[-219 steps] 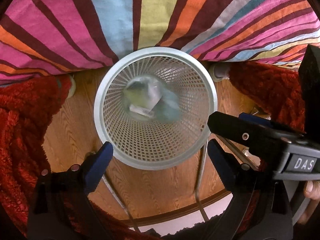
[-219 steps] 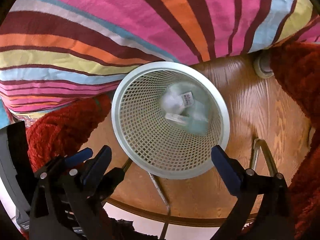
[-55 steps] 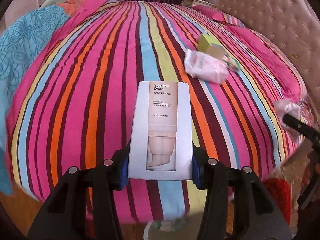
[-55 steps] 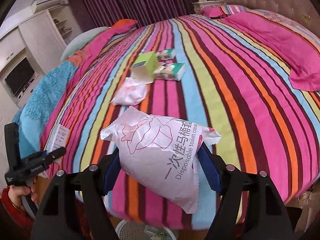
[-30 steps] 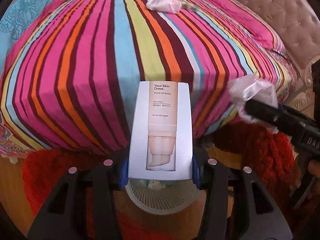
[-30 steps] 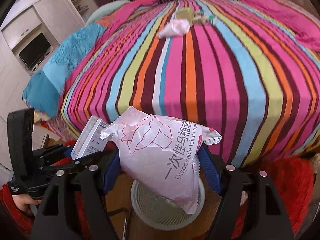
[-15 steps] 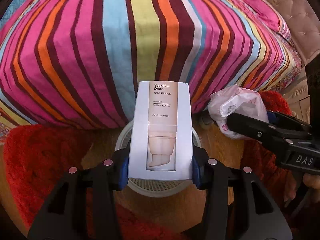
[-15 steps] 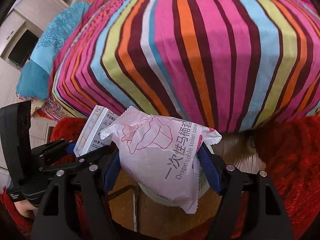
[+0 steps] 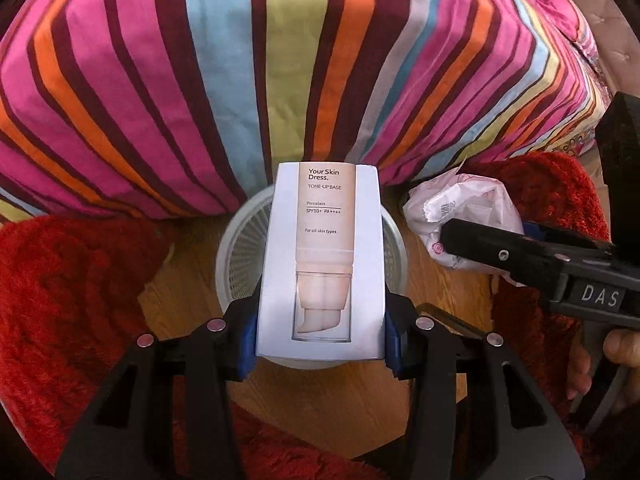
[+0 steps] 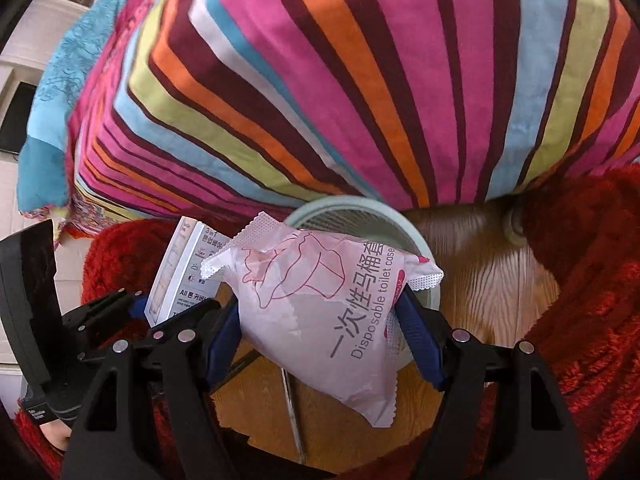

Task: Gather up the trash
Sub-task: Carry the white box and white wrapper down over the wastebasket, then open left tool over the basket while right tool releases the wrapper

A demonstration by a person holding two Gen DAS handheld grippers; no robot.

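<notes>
While both hang over the white mesh plastic wastebasket [image 9: 236,256], left claw [image 9: 320,340] grips white cosmetics carton [image 9: 322,264]; right claw [image 10: 324,340] grips pink crinkled toilet-cover packet [image 10: 320,312].

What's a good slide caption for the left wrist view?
Left tongs hold a Your Skin Dress tone-up base box above the white mesh wastebasket beside the striped bed.

place: home bedroom | evidence: striped bedspread [image 9: 280,60], red rug [image 9: 72,288]
</notes>
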